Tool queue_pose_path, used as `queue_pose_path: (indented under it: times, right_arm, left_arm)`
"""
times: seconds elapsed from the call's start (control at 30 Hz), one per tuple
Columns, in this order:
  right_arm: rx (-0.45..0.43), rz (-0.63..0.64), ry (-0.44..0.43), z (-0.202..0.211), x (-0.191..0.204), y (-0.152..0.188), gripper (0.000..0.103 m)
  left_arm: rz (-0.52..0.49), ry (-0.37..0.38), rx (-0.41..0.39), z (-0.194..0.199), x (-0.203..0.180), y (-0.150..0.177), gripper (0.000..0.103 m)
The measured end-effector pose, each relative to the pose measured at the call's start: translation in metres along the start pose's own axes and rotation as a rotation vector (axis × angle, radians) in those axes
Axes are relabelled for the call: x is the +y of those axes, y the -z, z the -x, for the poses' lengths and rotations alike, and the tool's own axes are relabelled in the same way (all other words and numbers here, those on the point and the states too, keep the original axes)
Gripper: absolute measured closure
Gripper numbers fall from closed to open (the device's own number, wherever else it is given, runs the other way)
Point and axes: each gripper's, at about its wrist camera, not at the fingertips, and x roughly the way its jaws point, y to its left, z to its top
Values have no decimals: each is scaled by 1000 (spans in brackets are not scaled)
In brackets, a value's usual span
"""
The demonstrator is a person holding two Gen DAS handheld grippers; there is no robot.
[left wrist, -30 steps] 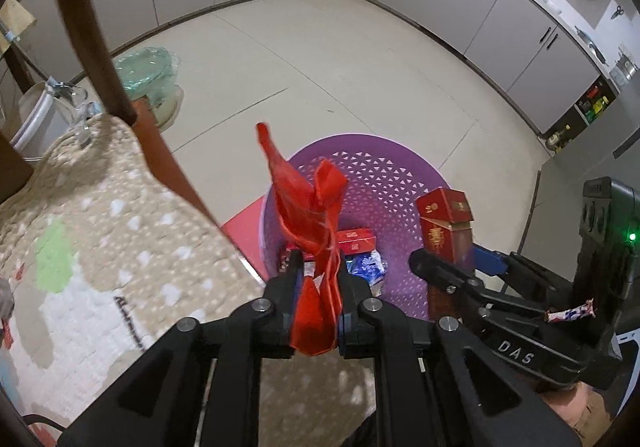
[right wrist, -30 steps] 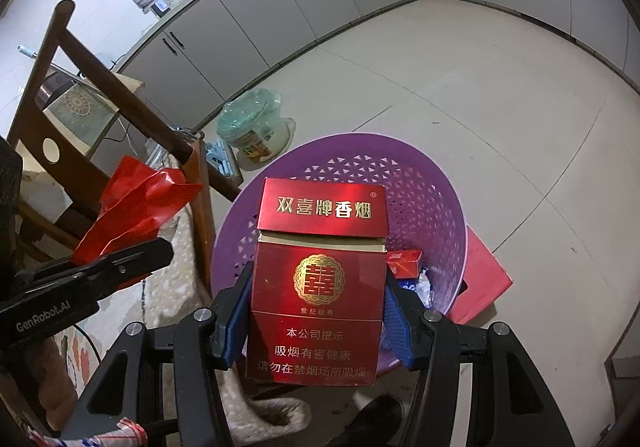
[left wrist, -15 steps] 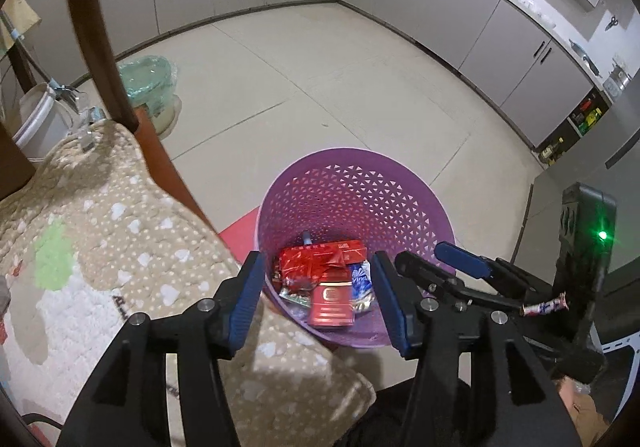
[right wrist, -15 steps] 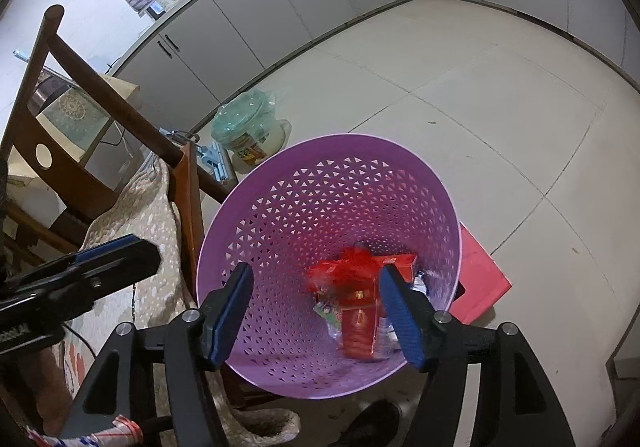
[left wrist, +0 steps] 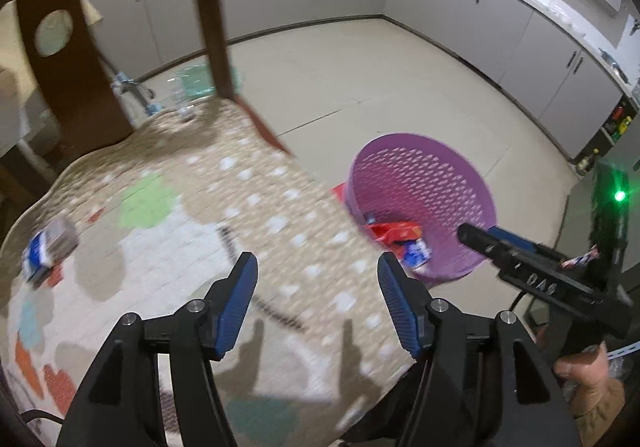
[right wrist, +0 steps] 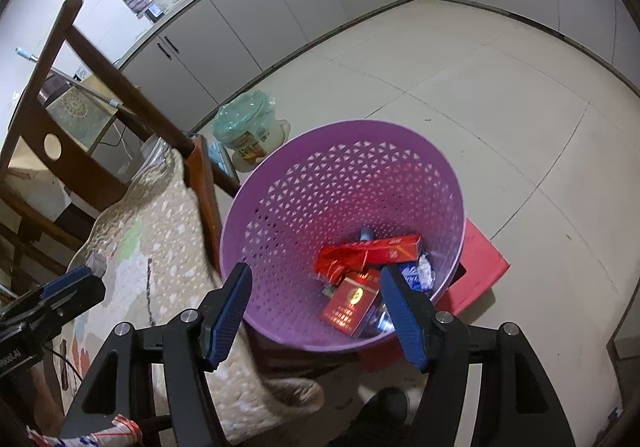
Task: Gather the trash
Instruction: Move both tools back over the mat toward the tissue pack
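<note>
Kitchen floor: purple basket (right wrist: 280, 183) wall hides trash (right wrist: 352, 301) partly.

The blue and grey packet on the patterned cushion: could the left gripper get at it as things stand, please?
Probably yes. The left gripper is open and empty above the cushion, and nothing lies between it and the packet, off to its left.

Red packs (right wrist: 352, 303) in purple basket (right wrist: 296, 183)
</note>
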Motion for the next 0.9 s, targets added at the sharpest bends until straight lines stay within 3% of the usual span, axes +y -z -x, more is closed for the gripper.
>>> queue_pose_path:
  times: [0.37, 0.73, 0.9]
  right_arm:
    - [16, 75, -16, 15, 53, 28, 30]
    - [81, 204, -46, 6, 119, 59, 27]
    - [115, 267, -54, -2, 146, 73, 26]
  left_arm:
    - [55, -134, -5, 35, 51, 65, 36]
    - [231, -191, 0, 56, 126, 118, 35]
    - [314, -242, 9, 58, 178, 135, 35]
